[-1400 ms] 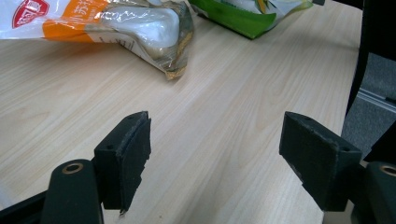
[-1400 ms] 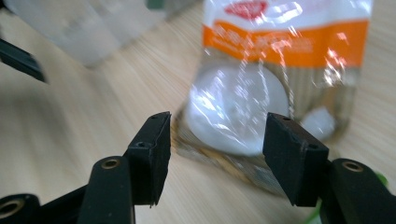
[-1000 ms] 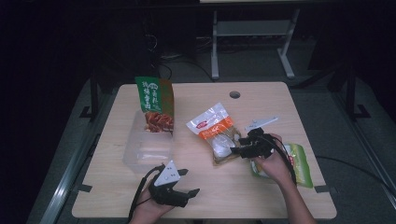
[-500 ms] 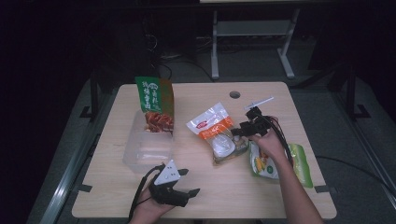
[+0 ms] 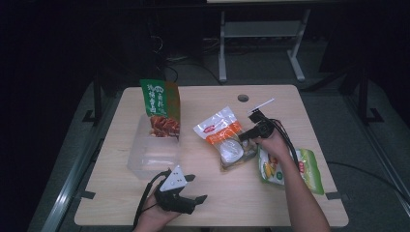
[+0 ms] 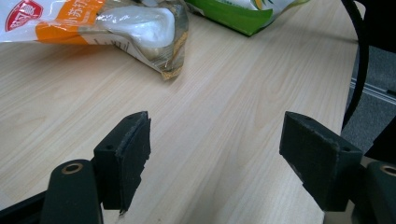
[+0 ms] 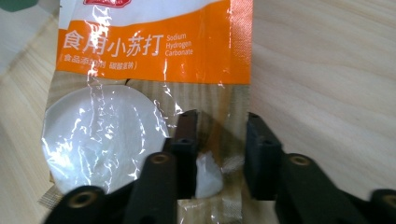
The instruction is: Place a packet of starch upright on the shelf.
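Observation:
A clear bag of white baking soda with an orange band [image 5: 220,130] lies flat at the table's middle. My right gripper [image 5: 247,134] reaches onto its right edge. In the right gripper view the jaws [image 7: 219,135] straddle the bag's [image 7: 154,46] clear lower corner with a gap left between them; they have just been closing, and the pads do not clearly press the plastic. My left gripper [image 5: 197,187] rests near the front edge, open with nothing in it. In its view [image 6: 217,135] bare wood lies between the jaws and the bag [image 6: 116,23] lies beyond.
A green snack bag [image 5: 309,166] lies at the right under my right forearm, also seen as a green bag [image 6: 238,11]. A clear plastic tub [image 5: 145,157] stands at the left with a green and red pouch [image 5: 159,108] upright in it. A cable hole [image 5: 243,98] is at the back.
My right hand moved away from me, off the green snack bag and onto the baking soda bag's edge. Its jaws stand narrower than before. The left gripper kept still.

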